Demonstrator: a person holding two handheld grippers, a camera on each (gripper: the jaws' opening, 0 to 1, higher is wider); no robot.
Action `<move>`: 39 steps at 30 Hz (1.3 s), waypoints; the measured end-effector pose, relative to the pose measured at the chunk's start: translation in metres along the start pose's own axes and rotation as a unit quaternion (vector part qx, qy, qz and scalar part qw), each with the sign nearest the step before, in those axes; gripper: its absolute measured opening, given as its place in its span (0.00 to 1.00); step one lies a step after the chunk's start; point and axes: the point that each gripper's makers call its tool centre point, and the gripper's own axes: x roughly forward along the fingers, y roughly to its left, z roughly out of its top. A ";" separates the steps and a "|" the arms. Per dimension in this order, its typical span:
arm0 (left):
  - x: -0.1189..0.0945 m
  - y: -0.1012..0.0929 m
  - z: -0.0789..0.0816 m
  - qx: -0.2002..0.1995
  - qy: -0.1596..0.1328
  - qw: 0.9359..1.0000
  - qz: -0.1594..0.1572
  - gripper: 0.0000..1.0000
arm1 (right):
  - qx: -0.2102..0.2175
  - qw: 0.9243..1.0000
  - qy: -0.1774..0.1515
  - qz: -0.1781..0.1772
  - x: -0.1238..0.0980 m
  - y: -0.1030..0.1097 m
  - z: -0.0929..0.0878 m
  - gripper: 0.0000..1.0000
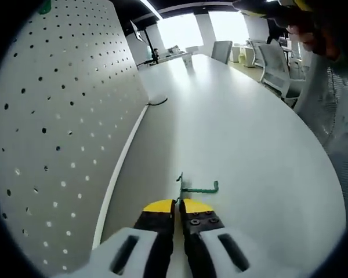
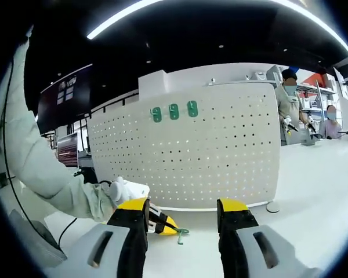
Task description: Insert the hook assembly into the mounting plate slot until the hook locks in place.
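**On the white table, a thin green hook held at its stem**

Down along the left gripper (image 1: 178, 204), the yellow-tipped black jaws are pressed nearly together on the near end of the green hook (image 1: 198, 187), which lies low over the table (image 1: 232, 133). It looks like a slim bent wire with a coated, slightly ribbed shank, an upturned tip at one end and a short upright prong at the other. I judge it light and stiff, apt to pivot between the jaws if pinched far from the prong, so a hold close to the mounting end suits it. To one side stands the pegboard (image 1: 64, 116), a flat, matte white sheet with regular rows of small round holes.

Through the right gripper view, the right gripper (image 2: 183, 211) has its jaws spread wide with nothing between them. Beyond, the left gripper (image 2: 161, 225) holds the hook (image 2: 180, 233) just above the table, near the pegboard's (image 2: 220, 156) foot. Three green plastic clips (image 2: 174, 111) sit near the board's upper edge. A sleeved arm (image 2: 52, 179) reaches in alongside.
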 end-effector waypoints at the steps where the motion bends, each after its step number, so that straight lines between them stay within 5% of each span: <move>1: 0.000 0.000 0.000 0.003 0.002 1.000 0.002 0.04 | -0.001 1.000 0.000 0.000 0.000 0.000 0.000 0.45; 16: -0.029 0.021 0.041 -0.027 -0.061 0.996 0.063 0.03 | -0.009 1.000 0.002 0.002 0.000 0.002 0.000 0.44; 39: -0.104 0.040 0.062 -0.043 -0.112 0.981 0.152 0.03 | -0.045 0.999 0.020 0.018 0.002 0.013 -0.007 0.42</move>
